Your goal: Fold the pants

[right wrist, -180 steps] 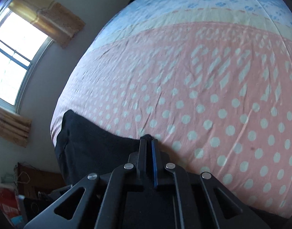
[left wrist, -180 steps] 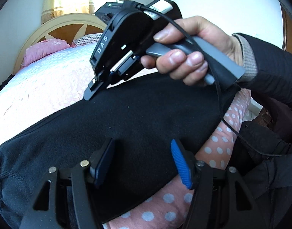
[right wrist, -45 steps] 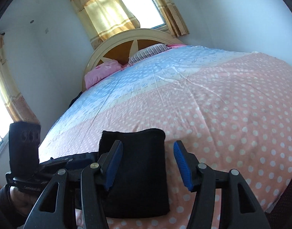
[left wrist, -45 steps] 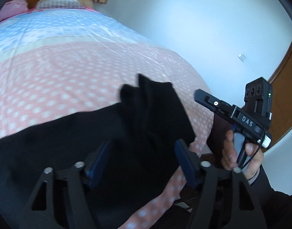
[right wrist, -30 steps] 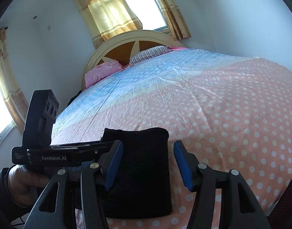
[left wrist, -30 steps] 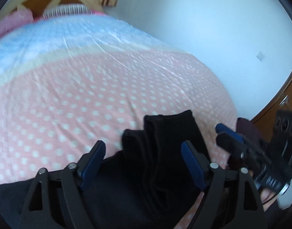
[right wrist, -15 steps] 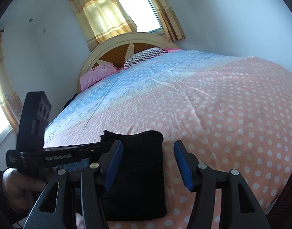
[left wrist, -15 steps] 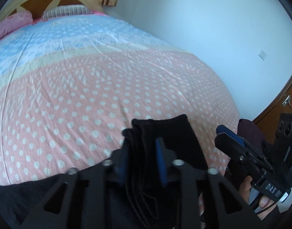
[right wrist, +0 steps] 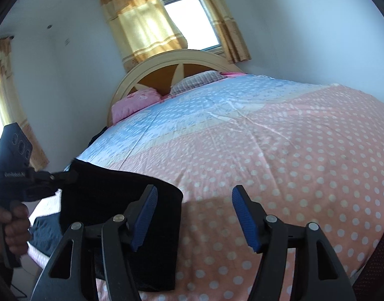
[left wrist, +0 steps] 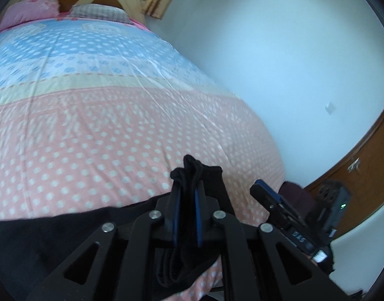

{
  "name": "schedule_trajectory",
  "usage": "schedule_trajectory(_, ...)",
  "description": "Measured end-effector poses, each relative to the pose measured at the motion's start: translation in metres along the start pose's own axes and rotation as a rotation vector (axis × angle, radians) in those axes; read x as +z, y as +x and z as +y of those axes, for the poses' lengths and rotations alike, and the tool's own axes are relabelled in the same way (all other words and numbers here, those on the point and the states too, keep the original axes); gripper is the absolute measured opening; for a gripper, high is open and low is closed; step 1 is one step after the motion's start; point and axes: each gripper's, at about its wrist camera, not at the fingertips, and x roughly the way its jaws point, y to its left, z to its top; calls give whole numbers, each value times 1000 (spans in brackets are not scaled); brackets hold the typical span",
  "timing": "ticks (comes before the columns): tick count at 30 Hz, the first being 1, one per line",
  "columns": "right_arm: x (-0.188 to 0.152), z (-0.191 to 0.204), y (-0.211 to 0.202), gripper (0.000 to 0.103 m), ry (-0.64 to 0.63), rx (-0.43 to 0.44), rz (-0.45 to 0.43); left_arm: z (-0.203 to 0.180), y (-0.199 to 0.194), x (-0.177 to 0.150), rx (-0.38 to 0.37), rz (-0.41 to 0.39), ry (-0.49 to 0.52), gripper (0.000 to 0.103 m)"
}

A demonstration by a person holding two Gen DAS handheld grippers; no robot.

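**Left tongs clamp the pants' folded edge**

Half a second ago our left gripper (left wrist: 185,195) was only narrowing over the black pants (left wrist: 207,175); now its blue pads (left wrist: 176,208) have come together on a bunched fold of the cloth, which sticks up just past the tips. In the right wrist view that edge of the pants (right wrist: 121,200) has risen off the bed, where before the folded stack lay flat. A second earlier the left tongs stood wide apart.

Our right gripper (right wrist: 194,215) is unchanged: its pads (right wrist: 244,218) are spread wide and hold nothing, the left pad over the pants, the right one over bare quilt.

The pants lie at the near edge of the bed, part of them lifted in the left tongs, the rest draped on the quilt (right wrist: 292,150).

The quilt is pink with white dots nearby and blue toward the head. Beyond it we see a pink pillow (right wrist: 134,102), a checked pillow (right wrist: 194,81), an arched headboard (right wrist: 172,62) and a curtained window (right wrist: 182,22). A wooden door (left wrist: 367,160) stands in the white wall on the right.
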Motion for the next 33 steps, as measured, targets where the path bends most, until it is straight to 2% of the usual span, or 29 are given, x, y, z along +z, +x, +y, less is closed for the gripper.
schedule_trajectory(7,-7,22,1,64,-81,33,8,45,-57,-12,-23,-84,-141,10)
schedule_trajectory(15,-19,52,1,63,-194,104,26,102,-113,-28,12,-188,-273,10)
schedule_trajectory(25,-43,93,5,64,-343,218,84,167,-144,-57,64,-236,-423,10)
schedule_trajectory(33,-60,116,6,64,-427,292,128,206,-138,-81,99,-217,-541,10)
